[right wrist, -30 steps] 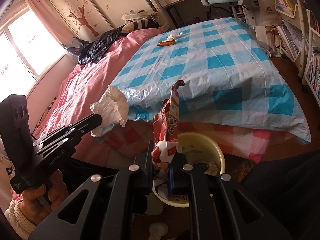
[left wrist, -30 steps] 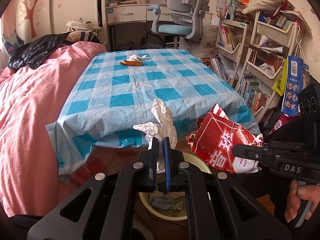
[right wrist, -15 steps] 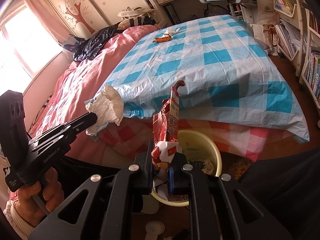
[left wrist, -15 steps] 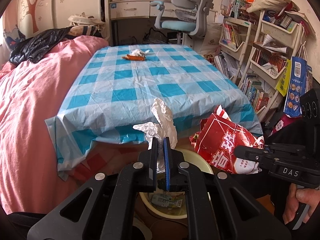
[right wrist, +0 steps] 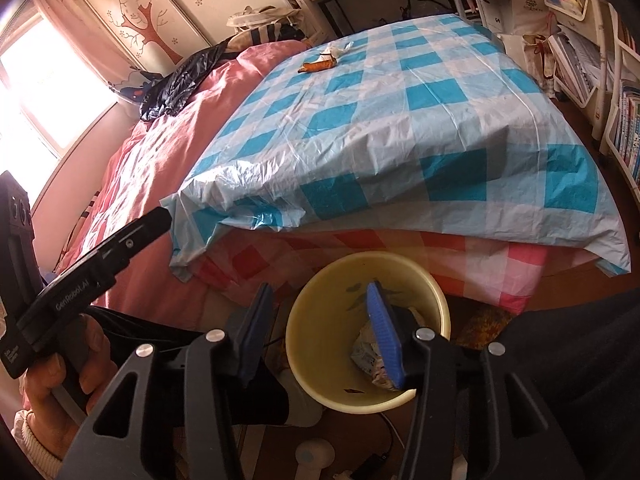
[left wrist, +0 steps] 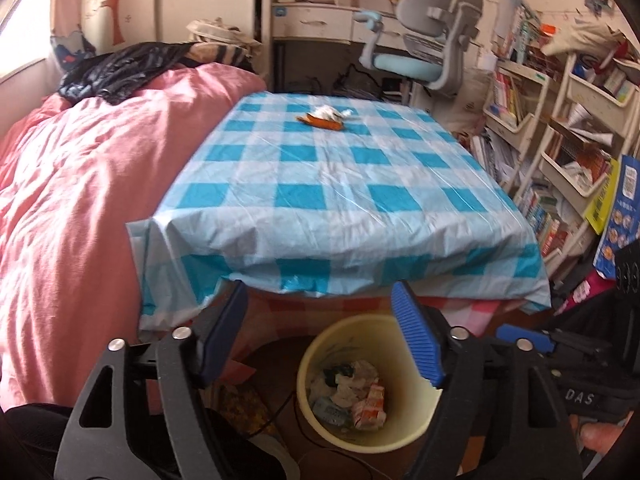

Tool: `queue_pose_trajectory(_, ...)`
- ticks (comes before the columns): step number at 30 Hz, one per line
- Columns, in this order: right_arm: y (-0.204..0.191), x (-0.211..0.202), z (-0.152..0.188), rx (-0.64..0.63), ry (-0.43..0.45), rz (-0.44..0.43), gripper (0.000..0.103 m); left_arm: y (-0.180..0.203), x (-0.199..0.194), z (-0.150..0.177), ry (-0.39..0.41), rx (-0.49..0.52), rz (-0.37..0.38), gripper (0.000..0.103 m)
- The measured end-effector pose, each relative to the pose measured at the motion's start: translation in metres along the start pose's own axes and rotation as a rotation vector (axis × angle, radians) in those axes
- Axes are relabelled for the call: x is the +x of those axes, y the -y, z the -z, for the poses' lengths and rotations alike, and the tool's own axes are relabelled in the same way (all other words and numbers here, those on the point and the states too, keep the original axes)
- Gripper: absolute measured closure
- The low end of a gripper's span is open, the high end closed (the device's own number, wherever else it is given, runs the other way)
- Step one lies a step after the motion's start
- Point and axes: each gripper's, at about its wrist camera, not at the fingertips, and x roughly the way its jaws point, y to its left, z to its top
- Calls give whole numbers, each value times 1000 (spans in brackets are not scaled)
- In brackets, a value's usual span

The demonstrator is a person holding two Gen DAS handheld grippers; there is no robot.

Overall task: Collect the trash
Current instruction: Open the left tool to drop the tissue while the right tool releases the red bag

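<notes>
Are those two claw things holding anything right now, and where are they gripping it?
Nothing is held. The left gripper and the right gripper are both open and empty, above the yellow bin with trash inside.

Left hand-held gripper, jaws wide apart, above yellow bin of crumpled trash.

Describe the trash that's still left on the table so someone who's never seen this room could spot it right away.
Start at the table with the blue and white checked cloth beside the pink bed. Look to its far end, near the desk chair. There lie an orange wrapper and a crumpled white tissue, touching each other, the only things on the cloth.
</notes>
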Motion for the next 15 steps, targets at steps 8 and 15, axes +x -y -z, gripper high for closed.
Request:
queue_pose_trajectory(8, -5, -1, -1, -6, 16, -3, 47, -19, -2, -9, 39, -87, -57, 14)
queue_pose_trajectory(15, -18, -12, -18, -28, 52, -50, 45, -38, 7, -26, 37, -160, -62, 12)
